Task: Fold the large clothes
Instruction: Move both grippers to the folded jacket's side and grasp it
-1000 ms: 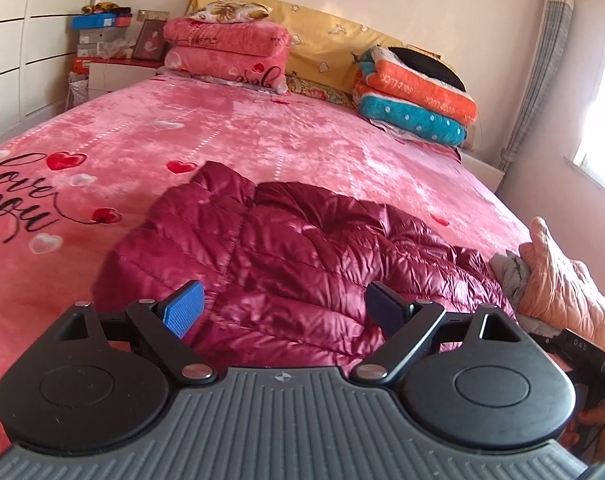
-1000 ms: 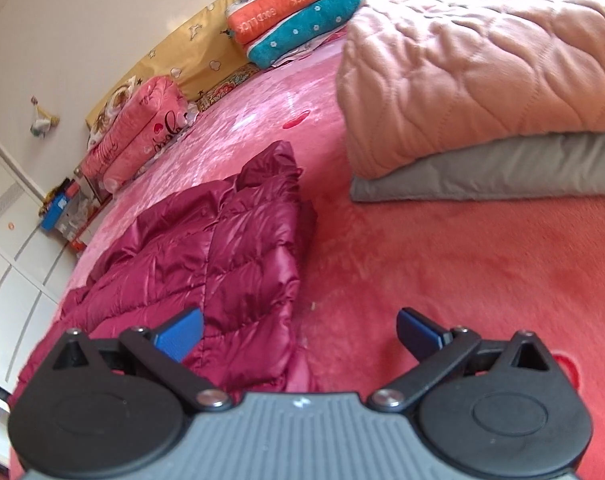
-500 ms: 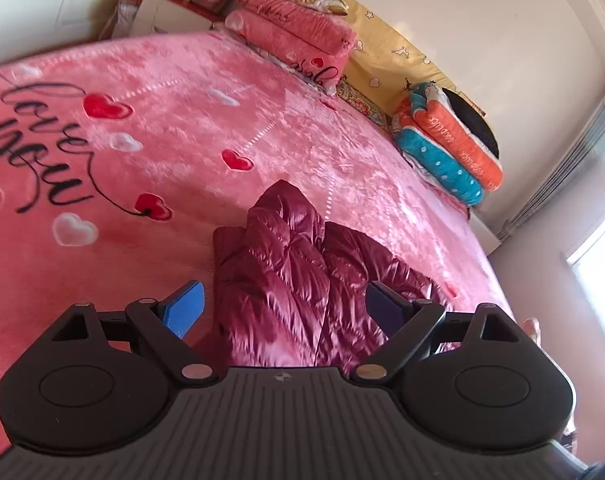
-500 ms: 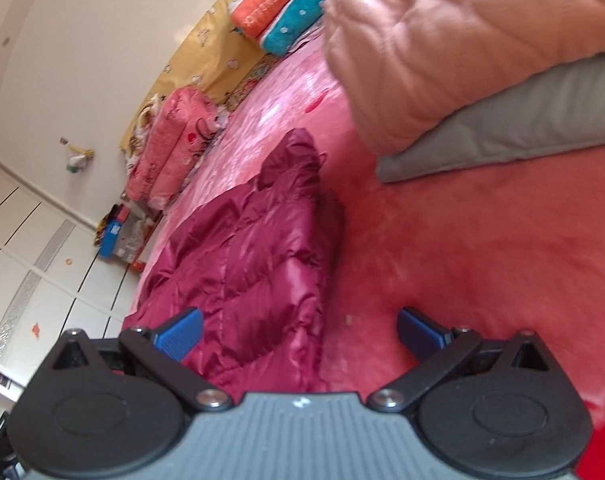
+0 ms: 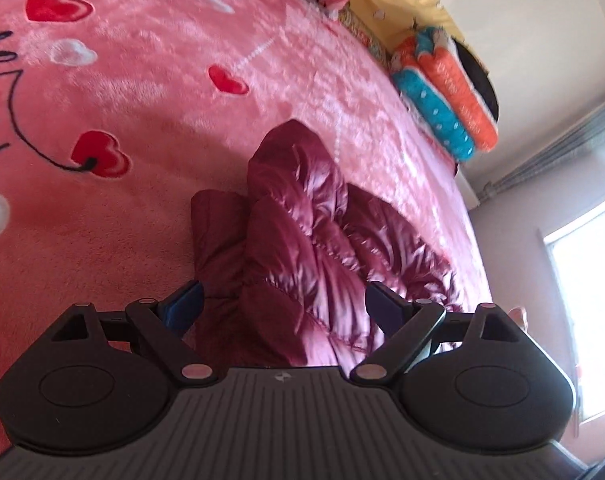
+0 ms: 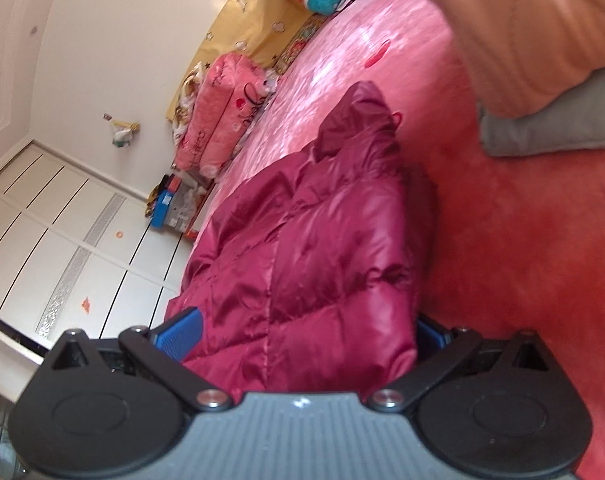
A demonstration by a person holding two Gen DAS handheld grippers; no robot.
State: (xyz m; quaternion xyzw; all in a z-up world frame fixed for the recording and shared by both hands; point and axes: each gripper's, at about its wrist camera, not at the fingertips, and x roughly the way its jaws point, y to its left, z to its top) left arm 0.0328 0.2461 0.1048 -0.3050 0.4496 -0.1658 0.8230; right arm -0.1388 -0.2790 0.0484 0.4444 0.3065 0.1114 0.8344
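A maroon quilted puffer jacket (image 5: 302, 240) lies rumpled on the pink heart-print bedspread (image 5: 142, 120). My left gripper (image 5: 282, 308) is open, and the jacket's near edge bulges up between its blue pads (image 5: 182, 308). In the right wrist view the same jacket (image 6: 310, 240) fills the middle. My right gripper (image 6: 302, 336) is open too, straddling the jacket's corner, with the left pad (image 6: 178, 336) showing and the right pad half hidden behind the fabric. I cannot tell whether the pads touch the cloth.
A folded peach quilted garment (image 6: 534, 32) on a grey one (image 6: 550, 128) sits right of the jacket. Folded pink blankets (image 6: 218, 112) and orange and teal ones (image 5: 442, 96) line the yellow headboard. A white wardrobe (image 6: 62, 248) stands beyond the bed. A window (image 5: 590, 300) is at right.
Both grippers have dropped closer to the jacket and tilted. Its edges now sit between their open fingers. The jaws have stayed as wide as before.
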